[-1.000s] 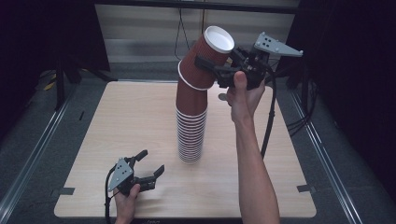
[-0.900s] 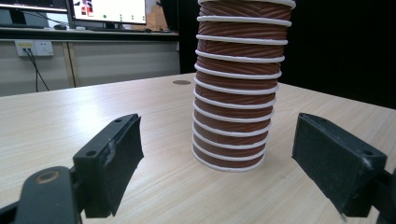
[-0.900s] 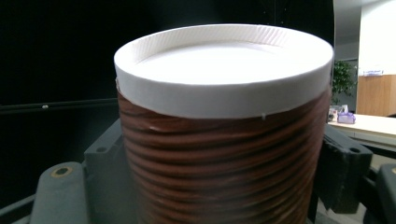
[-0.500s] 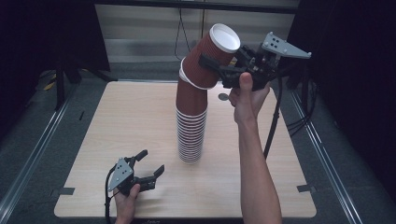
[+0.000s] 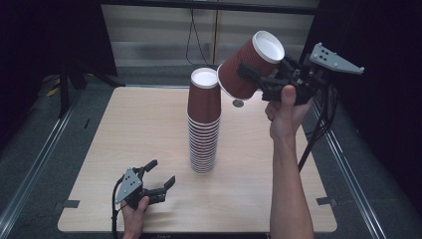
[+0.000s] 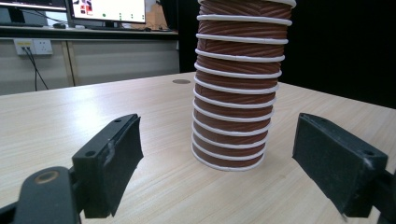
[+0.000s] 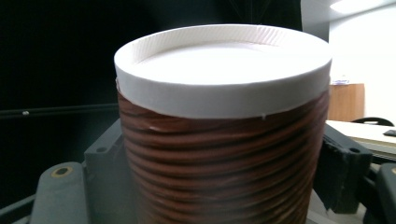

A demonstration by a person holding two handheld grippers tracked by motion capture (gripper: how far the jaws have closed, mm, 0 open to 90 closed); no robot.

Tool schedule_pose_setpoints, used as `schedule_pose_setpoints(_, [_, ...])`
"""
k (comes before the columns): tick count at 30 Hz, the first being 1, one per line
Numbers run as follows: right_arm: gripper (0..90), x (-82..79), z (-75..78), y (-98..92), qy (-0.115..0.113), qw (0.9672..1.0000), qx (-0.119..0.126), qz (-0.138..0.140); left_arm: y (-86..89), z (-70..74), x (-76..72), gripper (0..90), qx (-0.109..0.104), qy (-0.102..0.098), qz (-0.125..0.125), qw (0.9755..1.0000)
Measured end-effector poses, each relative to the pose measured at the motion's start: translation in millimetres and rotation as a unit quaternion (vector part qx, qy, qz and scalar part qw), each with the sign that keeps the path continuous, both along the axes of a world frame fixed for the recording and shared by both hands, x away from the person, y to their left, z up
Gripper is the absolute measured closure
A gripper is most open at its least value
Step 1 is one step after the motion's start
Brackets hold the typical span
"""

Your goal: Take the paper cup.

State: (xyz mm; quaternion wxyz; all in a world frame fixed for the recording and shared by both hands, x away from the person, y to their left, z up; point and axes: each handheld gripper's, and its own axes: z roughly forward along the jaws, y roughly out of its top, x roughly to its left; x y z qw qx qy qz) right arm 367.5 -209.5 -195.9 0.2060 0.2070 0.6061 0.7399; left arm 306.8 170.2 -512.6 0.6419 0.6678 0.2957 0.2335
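A tall stack of brown ribbed paper cups [image 5: 203, 124] stands upside down in the middle of the wooden table [image 5: 124, 129]. My right gripper [image 5: 259, 79] is shut on one more brown cup [image 5: 249, 67], held tilted in the air to the right of the stack's top, its white base up and to the right. In the right gripper view that cup [image 7: 224, 116] sits between the jaws of the right gripper [image 7: 224, 156]. My left gripper [image 5: 161, 174] rests low near the table's front edge, open and holding nothing. The left gripper [image 6: 222, 137] faces the foot of the stack [image 6: 236, 93], well short of it.
A small grey round insert [image 5: 238, 103] sits in the tabletop behind the stack. The right gripper's cable [image 5: 313, 134] hangs past the table's right edge. Tape marks [image 5: 67, 204] lie at the front corners. Dark stands and a wall with a hanging cord are behind the table.
The right gripper has carried its cup off the stack's top, to the right and slightly up, so a gap now shows between them. The left gripper has stayed put.
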Motion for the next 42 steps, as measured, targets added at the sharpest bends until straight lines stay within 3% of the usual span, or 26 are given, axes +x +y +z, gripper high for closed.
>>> schedule_pose_setpoints(2, [20.2,-2.1,-1.3,-4.1,0.003,1.0,-0.002,-0.003,0.4,-0.4,0.2,15.3,-0.009,0.002,-0.004,0.9999])
schedule_pose_setpoints(11, [20.4,-10.9,-14.1,-12.7,0.011,0.9996,-0.027,-0.007,0.9,-0.2,0.6,15.6,-0.004,-0.003,-0.015,0.9999])
schedule_pose_setpoints(15, [20.4,-11.4,-26.7,-15.2,0.023,0.9991,-0.034,-0.008,-0.1,0.1,-0.4,15.5,0.004,-0.007,-0.019,0.9998])
schedule_pose_setpoints(17, [20.3,-11.5,-36.5,-17.9,0.029,0.9988,-0.04,-0.003,0.6,-0.1,0.7,15.6,-0.002,0.001,-0.016,0.9999])
schedule_pose_setpoints(31, [20.4,-11.6,-72.0,-22.8,0.059,0.9971,-0.049,0.0,-0.7,0.3,0.3,15.7,0.006,-0.004,-0.02,0.9998])
schedule_pose_setpoints(38, [20.5,-15.5,-95.1,-23.9,0.079,0.9958,-0.046,0.004,2.1,-0.7,-1.1,15.8,-0.012,-0.002,-0.019,0.9997])
schedule_pose_setpoints(42, [20.5,-16.2,-106.7,-22.9,0.088,0.995,-0.046,0.008,2.3,-0.5,-1.7,15.9,-0.01,-0.005,-0.021,0.9997])
